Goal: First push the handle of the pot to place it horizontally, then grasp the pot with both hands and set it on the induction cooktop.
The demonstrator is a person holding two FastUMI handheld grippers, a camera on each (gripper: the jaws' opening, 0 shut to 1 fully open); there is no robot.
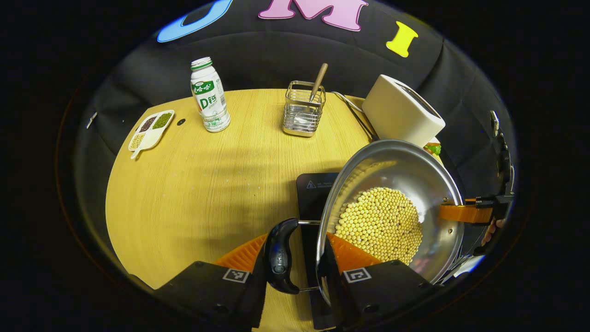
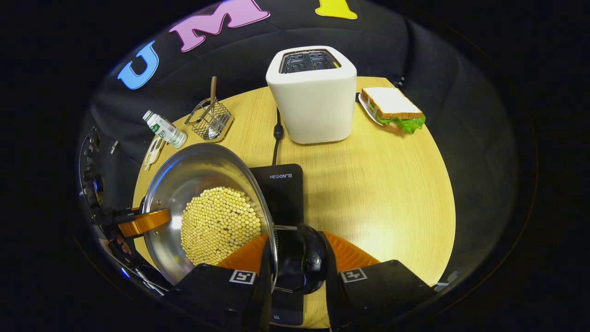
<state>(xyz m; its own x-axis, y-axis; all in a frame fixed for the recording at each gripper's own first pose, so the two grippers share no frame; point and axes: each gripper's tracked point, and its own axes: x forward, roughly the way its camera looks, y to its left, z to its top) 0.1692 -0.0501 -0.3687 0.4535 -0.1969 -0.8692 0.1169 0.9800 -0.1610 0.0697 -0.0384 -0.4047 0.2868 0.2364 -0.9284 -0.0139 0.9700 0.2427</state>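
The pot (image 1: 415, 180) is polished, mirror-bright metal with glossy black plastic handles (image 1: 279, 258). The table (image 1: 193, 184) shows pale, matt wood grain, and the cooktop (image 2: 283, 193) is smooth black glass. The toaster (image 2: 313, 99) looks like matt cream plastic; the basket (image 1: 303, 110) is shiny wire.

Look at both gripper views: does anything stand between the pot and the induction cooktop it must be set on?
Nothing visible does. The pot, held by both grippers, hangs over the black induction cooktop, whose exposed surface is bare. The toaster stands behind it.
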